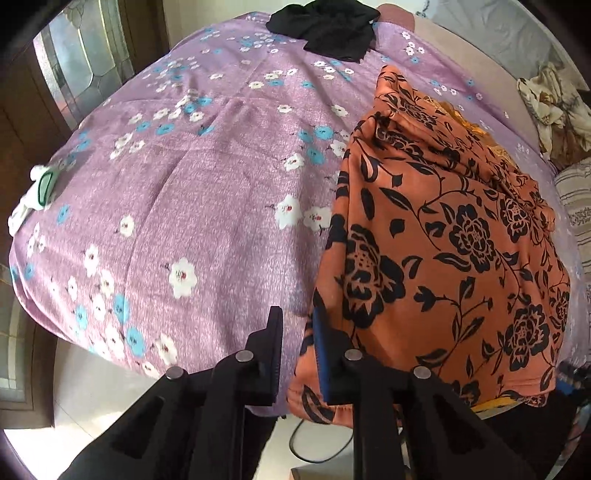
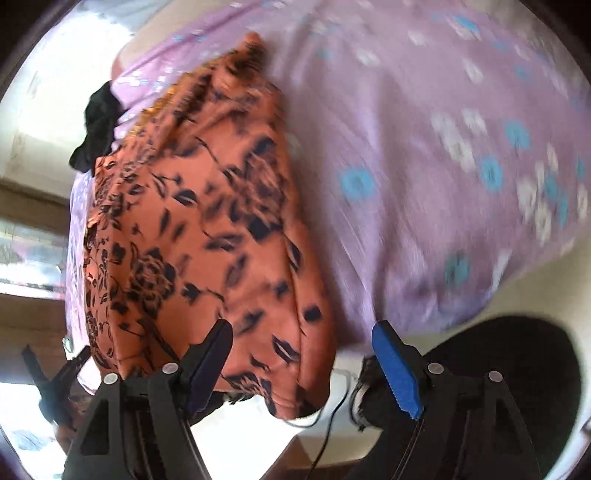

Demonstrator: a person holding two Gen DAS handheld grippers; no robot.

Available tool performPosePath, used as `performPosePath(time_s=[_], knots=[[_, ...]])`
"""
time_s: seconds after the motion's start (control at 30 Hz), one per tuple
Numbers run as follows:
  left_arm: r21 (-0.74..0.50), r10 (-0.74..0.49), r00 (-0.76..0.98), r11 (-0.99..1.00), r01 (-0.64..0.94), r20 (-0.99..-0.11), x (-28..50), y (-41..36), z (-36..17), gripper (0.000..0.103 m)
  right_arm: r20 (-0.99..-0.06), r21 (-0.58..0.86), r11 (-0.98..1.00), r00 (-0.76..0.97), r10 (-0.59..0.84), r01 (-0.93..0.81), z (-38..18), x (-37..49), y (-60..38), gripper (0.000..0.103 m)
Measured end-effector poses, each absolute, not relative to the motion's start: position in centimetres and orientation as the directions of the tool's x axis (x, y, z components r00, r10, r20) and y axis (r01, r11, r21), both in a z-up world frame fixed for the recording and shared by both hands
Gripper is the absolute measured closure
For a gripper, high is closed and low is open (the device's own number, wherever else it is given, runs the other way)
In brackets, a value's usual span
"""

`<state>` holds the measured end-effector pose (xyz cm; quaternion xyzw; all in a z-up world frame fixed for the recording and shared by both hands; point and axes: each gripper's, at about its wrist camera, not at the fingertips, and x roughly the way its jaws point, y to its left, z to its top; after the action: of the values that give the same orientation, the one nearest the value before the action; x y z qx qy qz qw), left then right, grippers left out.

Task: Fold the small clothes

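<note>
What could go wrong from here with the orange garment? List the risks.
1. The orange floral garment overhangs the bed's near edge; a pull toward the floor could drag it off the purple floral sheet.
2. A thin cable hangs just beneath the hem and could snag.
3. The left hand-held gripper sits beside the hem and may pinch sheet instead.

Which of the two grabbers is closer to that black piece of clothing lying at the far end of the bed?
Hard to call. The black garment lies at the bed's far edge, far from both. The left gripper and right gripper both hover open at the near edge by the orange floral garment.
</note>
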<state>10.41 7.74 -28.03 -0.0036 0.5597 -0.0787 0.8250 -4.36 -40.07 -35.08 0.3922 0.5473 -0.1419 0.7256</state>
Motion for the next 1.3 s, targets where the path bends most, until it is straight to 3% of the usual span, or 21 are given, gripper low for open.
performPosePath(time_s=[0.07,0.13,0.17,0.2,0.37,0.43,0.47,0.53,0.57,0.6,0.67,0.7,0.83,1.03,1.3], knots=[[-0.116,-0.145,0.335,0.987,0.107,-0.931,10.0,8.2,-28.0,0.074,-0.898,0.434,0.637,0.366,0.246,0.637,-35.8,-4.7,-39.6,0.023],[-0.113,-0.14,0.333,0.989,0.099,-0.933,10.1,8.7,-27.7,0.047,-0.899,0.431,0.658,0.361,0.25,0.617,-36.0,-4.5,-38.8,0.023],[-0.107,-0.136,0.333,0.989,0.102,-0.933,10.2,8.7,-27.8,0.026,-0.9,0.428,0.666,0.36,0.247,0.611,-35.9,-4.3,-38.4,0.023],[-0.1,-0.133,0.327,0.988,0.115,-0.936,10.1,8.3,-27.9,0.021,-0.899,0.429,0.666,0.361,0.248,0.61,-36.0,-4.2,-38.2,0.023],[-0.07,-0.122,0.251,0.976,0.207,-0.96,10.1,5.5,-30.0,0.021,-0.911,0.407,0.657,0.333,0.242,0.635,-37.5,-3.8,-37.4,0.024],[-0.04,-0.086,0.234,0.98,0.194,-0.968,10.0,5.4,-30.9,0.021,-0.91,0.407,0.667,0.344,0.233,0.624,-37.9,-4.0,-37.1,0.028],[-0.048,-0.096,0.251,0.98,0.191,-0.963,9.8,5.5,-30.7,0.029,-0.907,0.411,0.666,0.35,0.232,0.623,-38.0,-4.0,-37.1,0.031],[-0.074,-0.127,0.268,0.977,0.2,-0.955,9.7,5.4,-29.9,0.06,-0.9,0.426,0.657,0.361,0.243,0.621,-37.9,-4.7,-37.1,0.046],[-0.094,-0.148,0.272,0.975,0.203,-0.951,9.7,5.4,-29.5,0.087,-0.898,0.432,0.655,0.363,0.25,0.619,-37.8,-5.1,-37.4,0.051],[-0.122,-0.175,0.267,0.971,0.204,-0.948,9.8,5.3,-29.2,0.093,-0.897,0.435,0.658,0.363,0.253,0.615,-37.6,-5.6,-37.6,0.064],[-0.127,-0.182,0.27,0.97,0.209,-0.945,9.8,5.1,-28.8,0.094,-0.893,0.437,0.684,0.373,0.253,0.584,-36.7,-5.9,-37.7,0.091],[-0.132,-0.19,0.274,0.967,0.217,-0.943,9.8,4.9,-28.6,0.094,-0.889,0.44,0.702,0.384,0.25,0.56,-36.0,-5.8,-37.9,0.096],[-0.241,-0.3,0.278,0.944,0.227,-0.913,10.1,5.2,-26.6,0.095,-0.864,0.467,0.734,0.43,0.26,0.493,-32.8,-5.7,-37.3,0.096],[-0.419,-0.466,0.297,0.884,0.209,-0.833,11.9,8.1,-22.7,0.095,-0.732,0.651,0.63,0.569,0.374,0.424,-28.7,-5.9,-39.7,0.096],[-0.478,-0.533,0.303,0.845,0.24,-0.79,19.7,5.6,-18.7,0.095,-0.534,0.819,0.469,0.738,0.413,0.33,-24.2,-0.4,-44.7,0.096]])
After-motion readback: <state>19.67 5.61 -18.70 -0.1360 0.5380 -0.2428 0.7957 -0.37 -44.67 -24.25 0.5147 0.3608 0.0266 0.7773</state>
